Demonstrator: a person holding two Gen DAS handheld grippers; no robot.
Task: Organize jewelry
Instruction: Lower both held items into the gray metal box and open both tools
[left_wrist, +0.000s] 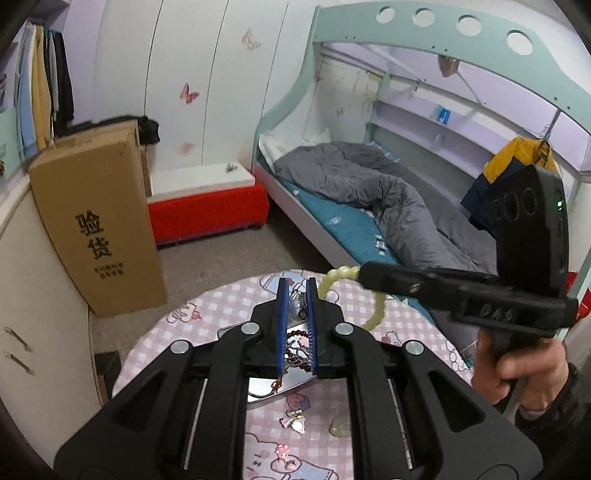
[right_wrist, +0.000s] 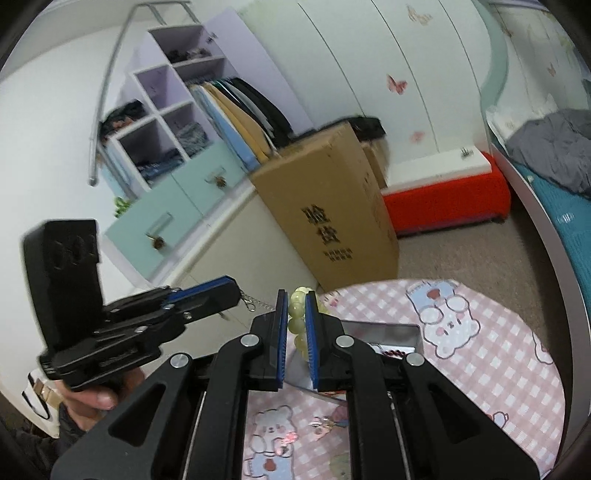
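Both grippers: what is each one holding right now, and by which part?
Right gripper is shut on the pale green bead bracelet, pinching its beaded band at one spot. Left gripper is shut on a silver chain, mid-length.

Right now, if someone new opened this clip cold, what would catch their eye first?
Probably the right gripper, shut on a pale green bead bracelet held up over the pink checked tablecloth. Next, the left gripper, closed on a silver chain with a pendant above a shiny metal tin that holds dark red beads. Behind stand a tall cardboard box and a rumpled grey duvet on the bed.
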